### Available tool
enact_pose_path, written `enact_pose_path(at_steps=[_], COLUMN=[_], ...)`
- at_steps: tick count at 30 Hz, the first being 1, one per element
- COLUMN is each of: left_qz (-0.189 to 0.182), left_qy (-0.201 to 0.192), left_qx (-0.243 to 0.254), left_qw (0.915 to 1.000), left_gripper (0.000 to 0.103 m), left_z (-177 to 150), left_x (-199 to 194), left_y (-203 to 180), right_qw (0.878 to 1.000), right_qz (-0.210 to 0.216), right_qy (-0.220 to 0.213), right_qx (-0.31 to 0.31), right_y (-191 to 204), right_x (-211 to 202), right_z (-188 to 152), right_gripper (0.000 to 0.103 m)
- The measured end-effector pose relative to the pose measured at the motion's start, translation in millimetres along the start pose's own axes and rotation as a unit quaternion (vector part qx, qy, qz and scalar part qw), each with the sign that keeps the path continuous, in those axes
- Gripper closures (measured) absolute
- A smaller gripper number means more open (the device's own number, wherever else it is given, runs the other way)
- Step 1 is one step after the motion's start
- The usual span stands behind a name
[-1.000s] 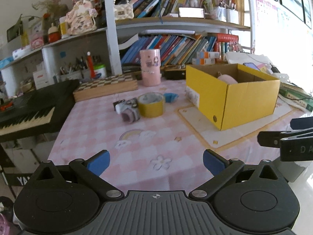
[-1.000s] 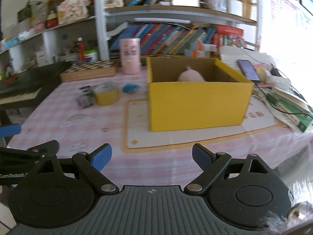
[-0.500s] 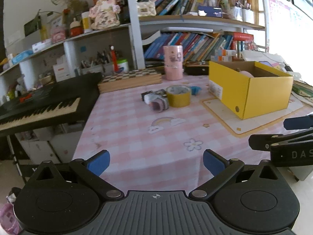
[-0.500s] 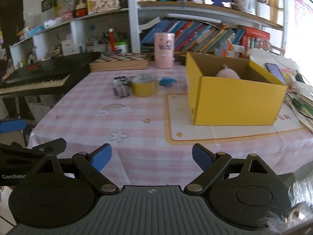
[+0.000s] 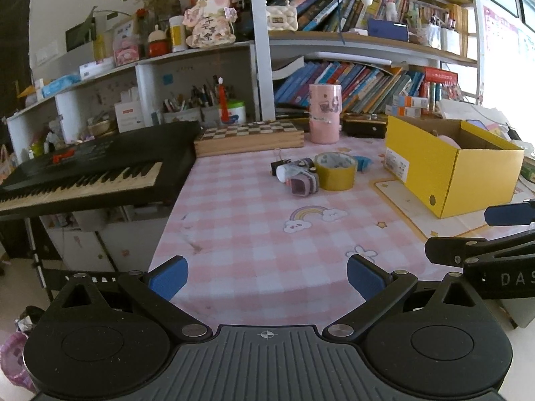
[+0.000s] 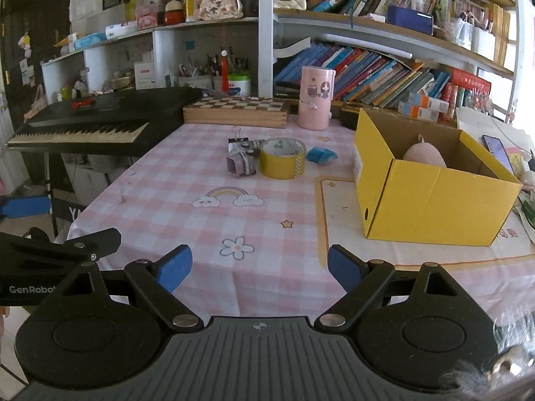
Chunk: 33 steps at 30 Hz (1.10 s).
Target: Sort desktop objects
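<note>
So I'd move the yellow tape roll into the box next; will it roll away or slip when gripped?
The yellow tape roll lies flat on its side face, so it probably won't roll unless tipped on edge. It looks rigid, likely light, with a hollow core. Its smooth outer wrap might slip between pads.

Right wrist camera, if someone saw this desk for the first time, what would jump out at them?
Probably the bright yellow cardboard box, open-topped on the right of the pink checked tablecloth, with a pink rounded thing inside. Next, the small cluster mid-table: a yellow tape roll with a small purple-grey gadget against its left side and a blue item just right. A black keyboard sits off the table's left edge.
</note>
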<state>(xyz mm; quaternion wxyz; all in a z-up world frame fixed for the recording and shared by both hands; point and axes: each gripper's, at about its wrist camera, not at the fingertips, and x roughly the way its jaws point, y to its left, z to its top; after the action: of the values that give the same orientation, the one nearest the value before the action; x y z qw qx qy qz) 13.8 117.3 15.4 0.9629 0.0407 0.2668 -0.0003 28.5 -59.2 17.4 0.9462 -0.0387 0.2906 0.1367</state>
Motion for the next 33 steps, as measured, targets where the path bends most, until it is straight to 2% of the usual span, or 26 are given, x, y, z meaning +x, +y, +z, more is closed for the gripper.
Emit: enact_pose_path(at_steps=[15, 33], left_qz=[0.004, 0.032], left_qy=[0.016, 0.042], left_qx=[-0.005, -0.061], left_qw=[0.9999, 0.9967], left_gripper=[0.001, 0.001], left_z=[18.5, 56.8], left_x=[44.3, 116.7], left_y=[-4.5, 4.2], right_qw=[1.0, 0.998], right_qz=[0.003, 0.031], right_qy=[0.018, 0.032], right_qx=[-0.008, -0.032], right_y=[-16.0, -41.2], right_x=[41.0, 123.5], right_z=[19.3, 72.9], right_gripper=[0.016, 0.019])
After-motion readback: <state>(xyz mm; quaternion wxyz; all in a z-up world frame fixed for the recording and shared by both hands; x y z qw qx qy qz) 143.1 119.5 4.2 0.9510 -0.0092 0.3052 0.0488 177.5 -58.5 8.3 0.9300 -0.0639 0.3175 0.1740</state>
